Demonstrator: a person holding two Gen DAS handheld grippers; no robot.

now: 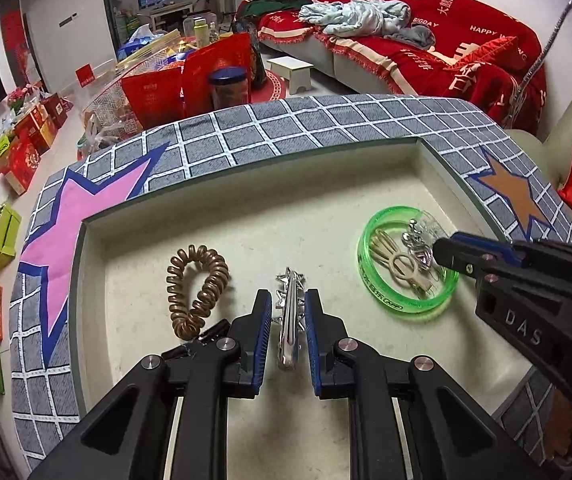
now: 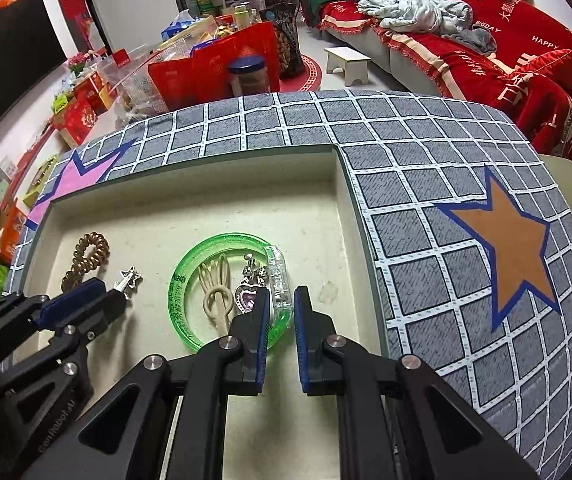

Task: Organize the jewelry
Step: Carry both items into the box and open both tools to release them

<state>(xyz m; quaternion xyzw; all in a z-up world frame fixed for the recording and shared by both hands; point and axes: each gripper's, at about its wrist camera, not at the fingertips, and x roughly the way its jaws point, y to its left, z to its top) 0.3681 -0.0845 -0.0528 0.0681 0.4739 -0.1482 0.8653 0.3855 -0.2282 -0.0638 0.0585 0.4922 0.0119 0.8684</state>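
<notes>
Jewelry lies in the shallow cream tray [image 1: 126, 240] in front of me. At the left, a bronze spiral hair tie [image 1: 196, 290] rests flat, bent into a loop. Beside it — toward the middle — a silver hair clip [image 1: 289, 320] with small star shapes lies lengthwise. To the right, a translucent green bangle [image 1: 370, 280] lies flat, ringing a beige hairpin [image 2: 216, 288] and a silver heart pendant [image 2: 248, 298] with a pink stone. A clear bracelet [image 2: 280, 280] rests across the bangle's right edge.
</notes>
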